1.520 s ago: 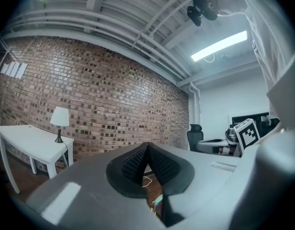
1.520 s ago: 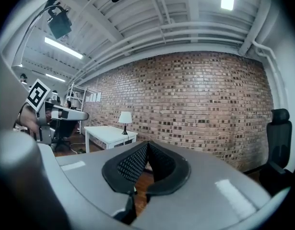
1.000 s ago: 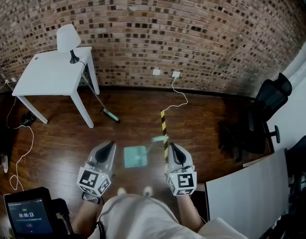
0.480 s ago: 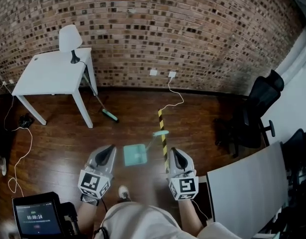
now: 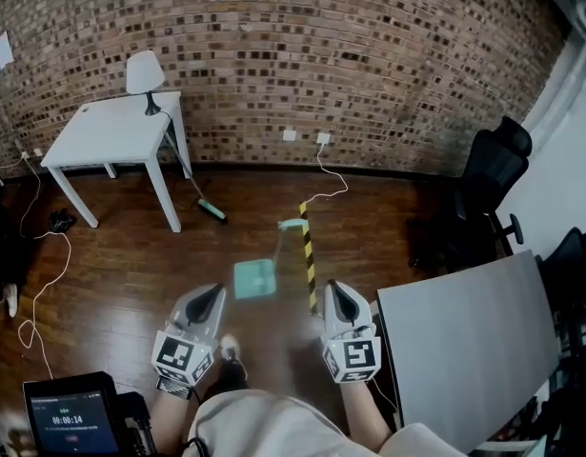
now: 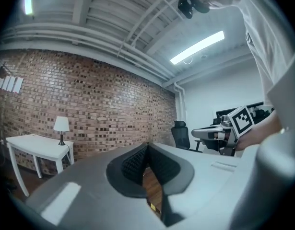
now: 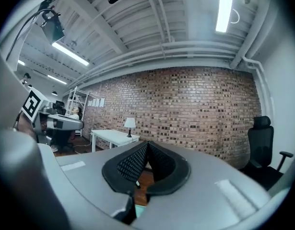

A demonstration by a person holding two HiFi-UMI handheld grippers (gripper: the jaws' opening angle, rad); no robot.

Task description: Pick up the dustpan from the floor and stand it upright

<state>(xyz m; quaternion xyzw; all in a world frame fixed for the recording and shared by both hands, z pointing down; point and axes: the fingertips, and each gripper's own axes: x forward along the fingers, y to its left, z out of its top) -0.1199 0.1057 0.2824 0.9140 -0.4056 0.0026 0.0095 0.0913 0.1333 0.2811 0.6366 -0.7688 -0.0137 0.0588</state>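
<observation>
The pale teal plastic dustpan (image 5: 255,279) lies flat on the dark wooden floor (image 5: 131,265). Its long handle runs away toward the red brick wall (image 5: 369,55) and ends in a teal grip, though the picture is blurred there.

Far left of the dustpan, and nearer the person, a dark tablet with a lit screen (image 5: 69,417) sits in the corner. A thin white cable (image 5: 47,293) trails over the boards just beyond it. Left of the dustpan and farther back, a white rectangular table (image 5: 111,127) stands by the wall with a white-shaded lamp (image 5: 145,72) on top. A long-handled broom with a teal head (image 5: 212,211) leans against the table.

Just left of the dustpan's near edge, the grey left gripper (image 5: 212,293) is held level, its ribbed black pads closed together with nothing between them.

Just right of the dustpan, a yellow-and-black striped strip (image 5: 308,255) lies on the floor alongside the handle. The grey right gripper (image 5: 333,293) hangs over that strip's near end, its jaws likewise pressed together and empty.

Farther right of the dustpan is a large flat grey board (image 5: 464,341), and behind that a black office chair (image 5: 488,184).
</observation>
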